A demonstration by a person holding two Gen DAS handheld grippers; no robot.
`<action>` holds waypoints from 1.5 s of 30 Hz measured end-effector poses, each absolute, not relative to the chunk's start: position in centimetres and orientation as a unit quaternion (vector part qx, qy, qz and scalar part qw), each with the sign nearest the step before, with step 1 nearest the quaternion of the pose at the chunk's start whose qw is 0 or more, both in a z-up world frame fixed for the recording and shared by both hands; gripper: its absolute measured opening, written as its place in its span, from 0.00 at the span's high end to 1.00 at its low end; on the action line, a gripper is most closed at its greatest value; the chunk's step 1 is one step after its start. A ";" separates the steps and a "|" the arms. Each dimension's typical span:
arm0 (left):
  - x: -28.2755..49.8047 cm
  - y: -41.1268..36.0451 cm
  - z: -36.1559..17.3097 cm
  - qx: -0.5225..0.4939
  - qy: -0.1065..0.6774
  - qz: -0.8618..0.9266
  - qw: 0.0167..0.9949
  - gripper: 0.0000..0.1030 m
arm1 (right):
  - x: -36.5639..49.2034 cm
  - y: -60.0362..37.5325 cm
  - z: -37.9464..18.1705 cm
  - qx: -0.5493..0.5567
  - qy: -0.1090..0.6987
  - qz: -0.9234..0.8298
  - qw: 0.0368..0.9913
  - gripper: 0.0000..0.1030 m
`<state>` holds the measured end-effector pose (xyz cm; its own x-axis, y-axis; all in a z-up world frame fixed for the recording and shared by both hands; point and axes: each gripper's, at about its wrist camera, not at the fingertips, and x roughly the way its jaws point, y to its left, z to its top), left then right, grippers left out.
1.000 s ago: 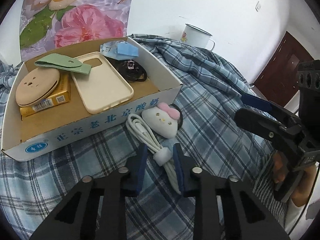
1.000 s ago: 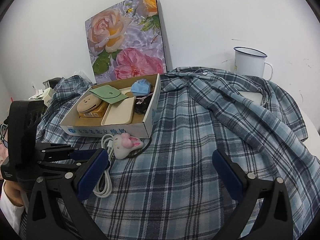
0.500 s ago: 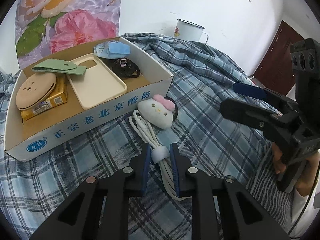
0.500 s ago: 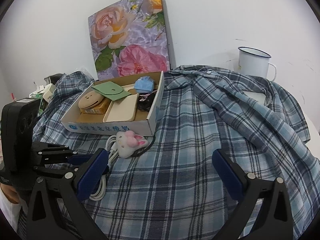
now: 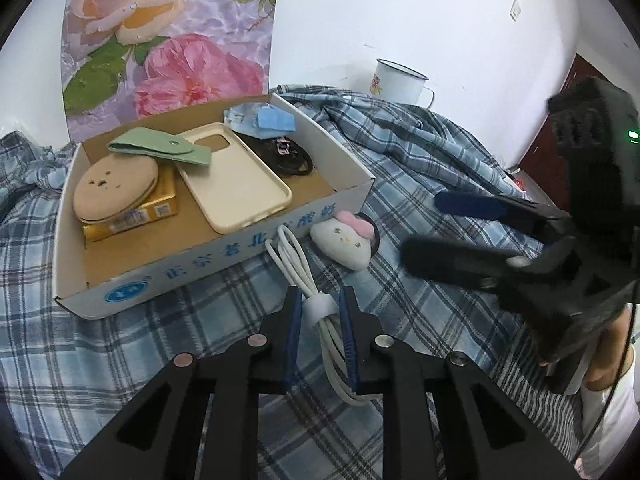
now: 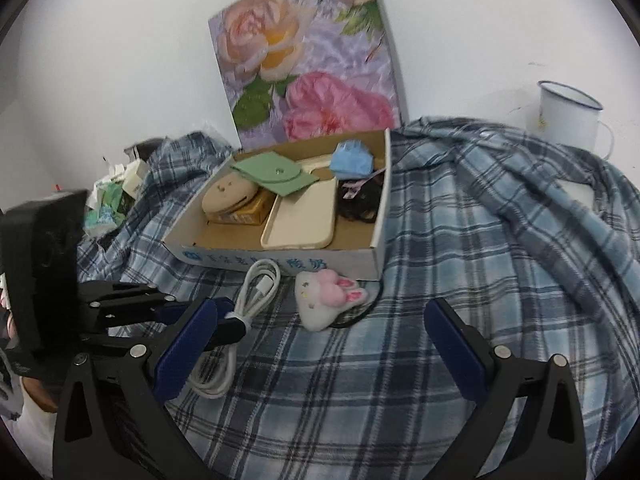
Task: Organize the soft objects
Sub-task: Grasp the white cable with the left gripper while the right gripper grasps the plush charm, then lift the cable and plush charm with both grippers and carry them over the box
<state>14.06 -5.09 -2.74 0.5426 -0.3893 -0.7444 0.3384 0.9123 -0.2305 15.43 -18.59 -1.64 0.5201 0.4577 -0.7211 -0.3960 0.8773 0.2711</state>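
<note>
— Where are my hands sitting?

— My left gripper [image 5: 319, 306] is angled down at the bed, its blue pads pinched on the white coiled cable [image 5: 306, 276] right at the cable's band. The cable lies on the plaid cloth [image 5: 420, 184], just in front of the cardboard box [image 5: 208, 268], with its loop end close against the box wall. My right gripper [image 6: 320, 340] points down too, jaws spread wide with nothing between them. In the left view it hangs off to the right, apart from the cable, with a bare forearm below it.

— What else is close by?

— The plush hair tie [image 5: 346, 236], white with a pink bow, lies just beside the cable's loop, near the box's front corner. In the right view it sits ahead of my open right jaws, between them in the picture but well beyond the fingertips.

— And in the box?

— A cream phone case [image 5: 236, 180], a green pouch [image 5: 160, 148], a tan round case [image 5: 116, 186] resting on a yellow packet [image 5: 132, 216], a blue face mask [image 5: 262, 120] and a dark hair tie [image 5: 290, 158]. Behind stand a flower picture [image 6: 308, 60] and a white enamel mug [image 6: 568, 116].
</note>
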 end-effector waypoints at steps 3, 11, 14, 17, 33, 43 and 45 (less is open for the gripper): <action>14.0 -5.0 -2.7 -0.031 0.432 -0.208 0.877 0.80 | 16.3 -17.5 -2.5 0.029 0.445 0.248 0.860 0.01; 14.0 -4.9 -2.6 -0.032 0.436 -0.206 0.875 0.80 | 18.1 -15.7 -4.5 -0.018 0.469 0.235 0.851 0.46; 14.0 -4.9 -2.6 -0.033 0.437 -0.206 0.875 0.80 | 18.5 -15.3 -5.1 -0.030 0.473 0.231 0.850 0.46; 13.9 -4.9 -2.5 -0.033 0.435 -0.207 0.876 0.80 | 18.4 -15.2 -5.3 -0.038 0.470 0.226 0.852 0.57; 12.6 -4.9 -0.8 -0.043 0.403 -0.208 0.890 0.80 | 15.2 -16.3 -1.9 -0.047 0.432 0.227 0.871 0.70; 10.0 -5.2 3.9 -0.039 0.342 -0.204 0.917 0.80 | 12.2 -17.4 3.4 -0.029 0.375 0.227 0.898 0.70; 9.6 -4.9 4.8 -0.039 0.332 -0.201 0.921 0.80 | 11.4 -17.4 5.2 -0.025 0.353 0.231 0.906 0.70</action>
